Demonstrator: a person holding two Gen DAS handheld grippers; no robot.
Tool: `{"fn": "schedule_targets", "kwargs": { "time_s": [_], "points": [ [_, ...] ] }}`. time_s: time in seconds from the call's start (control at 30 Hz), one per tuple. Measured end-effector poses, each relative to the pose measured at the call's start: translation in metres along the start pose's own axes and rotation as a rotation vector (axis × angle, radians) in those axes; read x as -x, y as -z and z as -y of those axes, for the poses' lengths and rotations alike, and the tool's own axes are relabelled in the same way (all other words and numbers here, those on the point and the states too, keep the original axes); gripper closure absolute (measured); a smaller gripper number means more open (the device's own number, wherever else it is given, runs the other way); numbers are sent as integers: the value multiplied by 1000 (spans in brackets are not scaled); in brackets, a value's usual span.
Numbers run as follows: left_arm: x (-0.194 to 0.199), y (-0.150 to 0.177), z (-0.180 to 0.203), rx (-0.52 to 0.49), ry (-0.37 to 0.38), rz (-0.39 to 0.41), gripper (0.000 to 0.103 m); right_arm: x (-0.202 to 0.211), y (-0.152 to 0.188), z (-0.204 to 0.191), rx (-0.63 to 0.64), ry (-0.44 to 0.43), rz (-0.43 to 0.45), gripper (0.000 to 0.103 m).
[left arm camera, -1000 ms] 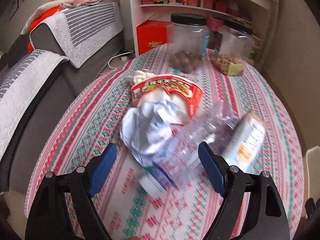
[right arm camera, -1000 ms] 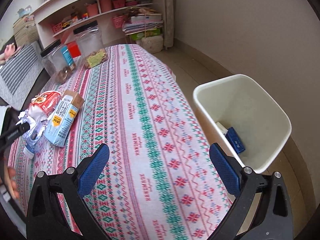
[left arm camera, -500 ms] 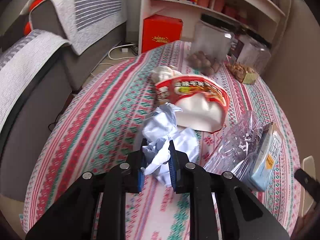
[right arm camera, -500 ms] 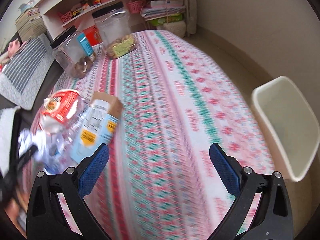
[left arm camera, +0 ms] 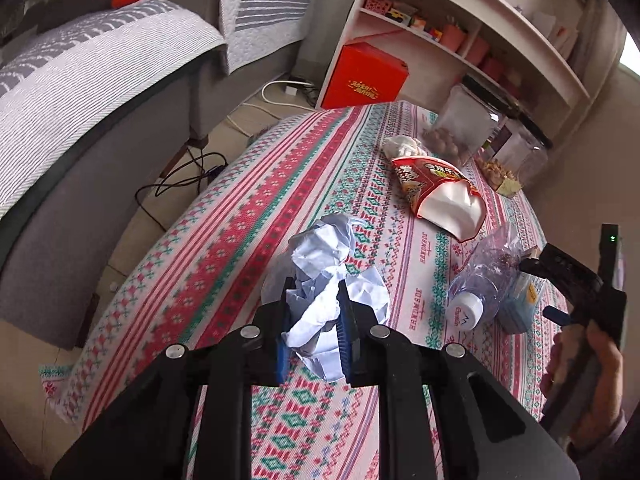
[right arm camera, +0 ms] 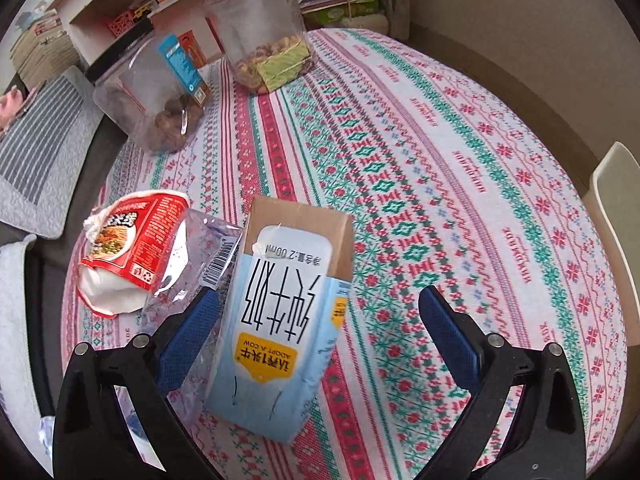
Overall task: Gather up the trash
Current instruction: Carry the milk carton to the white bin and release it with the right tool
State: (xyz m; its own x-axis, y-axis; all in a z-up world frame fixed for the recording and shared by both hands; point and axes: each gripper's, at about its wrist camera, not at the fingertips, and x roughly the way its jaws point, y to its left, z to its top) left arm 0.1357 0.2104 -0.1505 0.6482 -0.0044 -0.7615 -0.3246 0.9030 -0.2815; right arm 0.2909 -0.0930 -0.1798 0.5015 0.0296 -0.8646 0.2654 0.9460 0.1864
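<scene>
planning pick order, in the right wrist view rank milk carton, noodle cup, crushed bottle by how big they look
1. milk carton, though it lies nearest the camera
2. noodle cup and crushed bottle: too alike, bottle partly hidden

The crumpled pale blue paper ball is squeezed between two blue pads. The red noodle cup lies on its side. A squashed clear bottle lies beside it. The light blue milk carton lies flat, touching the bottle.
</scene>
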Motion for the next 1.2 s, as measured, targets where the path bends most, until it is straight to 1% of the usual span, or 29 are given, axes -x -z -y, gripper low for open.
{"fn": "schedule_targets", "kwargs": {
  "time_s": [0.07,0.1,0.13,0.17,0.23,0.27,0.33,0.43,0.53,0.8,0.97,1.2],
  "points": [
    [3,2,-1,-1,-1,-3,84,-8,2,1,1,-4,-17,8],
    [5,4,-1,-3,-4,-3,84,-12,3,2,-2,-16,-28,11],
    [6,5,-1,-3,-5,-2,84,-14,5,4,5,-21,-26,12],
    [7,6,-1,0,-6,-1,84,-12,7,2,32,-14,0,17],
    [7,9,-3,18,-2,-2,84,-8,10,0,87,-1,12,45],
    [8,10,-5,30,-1,-2,84,-6,12,1,96,-9,10,47],
    [9,13,-8,44,0,-1,84,0,15,9,85,-41,3,47],
    [14,17,-11,62,-3,1,84,14,25,25,59,-63,15,47],
    [20,23,-12,69,-12,4,84,29,39,49,11,-97,7,47],
    [39,43,-4,60,-22,11,84,70,68,91,-47,-172,16,47],
    [50,53,10,40,-13,16,84,104,81,113,-37,-174,77,47],
    [60,61,41,-14,-10,13,84,128,77,142,-29,-154,162,47]
  ]
}}
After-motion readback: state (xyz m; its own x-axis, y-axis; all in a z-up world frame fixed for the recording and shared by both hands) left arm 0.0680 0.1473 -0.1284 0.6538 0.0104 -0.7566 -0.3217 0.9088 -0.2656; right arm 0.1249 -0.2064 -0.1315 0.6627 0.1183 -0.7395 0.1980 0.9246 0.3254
